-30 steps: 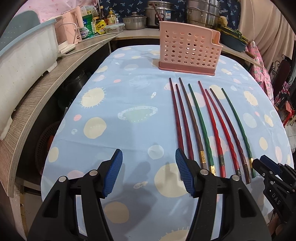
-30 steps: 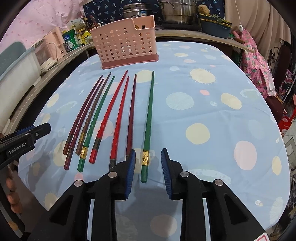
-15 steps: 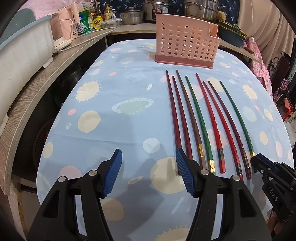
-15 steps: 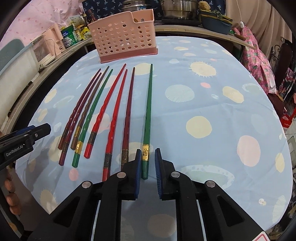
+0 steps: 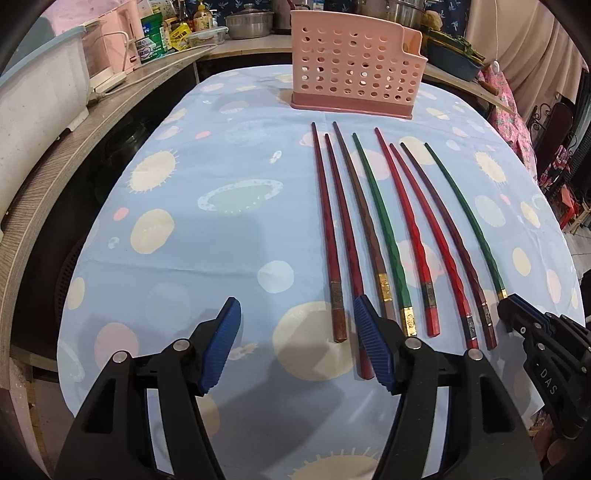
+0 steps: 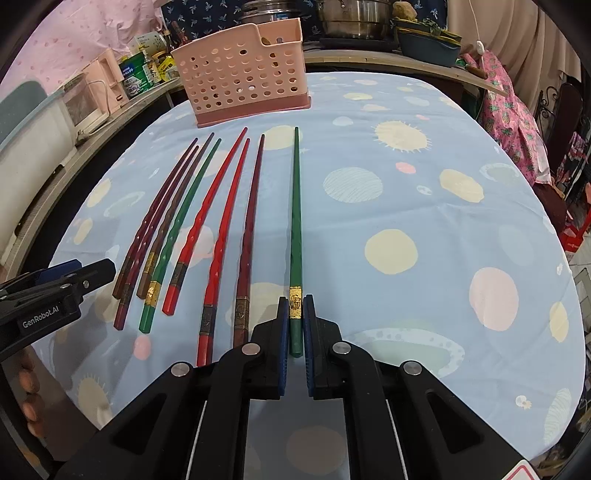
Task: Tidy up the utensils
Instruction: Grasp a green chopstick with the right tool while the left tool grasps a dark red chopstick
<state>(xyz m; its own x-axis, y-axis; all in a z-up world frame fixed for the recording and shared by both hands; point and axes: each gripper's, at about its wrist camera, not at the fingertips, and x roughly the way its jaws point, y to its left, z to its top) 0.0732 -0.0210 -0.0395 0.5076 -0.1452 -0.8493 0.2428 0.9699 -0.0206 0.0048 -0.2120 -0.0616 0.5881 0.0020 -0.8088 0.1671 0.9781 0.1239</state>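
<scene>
Several chopsticks, red, dark red, brown and green, lie side by side on the blue patterned tablecloth. My right gripper is shut on the thick end of the rightmost green chopstick, just past its gold band; the stick still rests on the cloth. From the left wrist view that gripper shows at the green chopstick. My left gripper hovers open, its jaws opening a little, above the end of the leftmost dark red chopstick, not pressing on it. A pink perforated holder stands at the far end.
A wooden counter curves along the left with a white bin, a pink appliance and bottles. Pots and a blue basin stand behind the holder. The table's near edge lies just below both grippers. Fingers of a hand show at lower left.
My right gripper's jaws have closed from a clear gap onto the green chopstick's end. The left gripper has tilted slightly, bringing the dark red chopstick's end between its fingers.
</scene>
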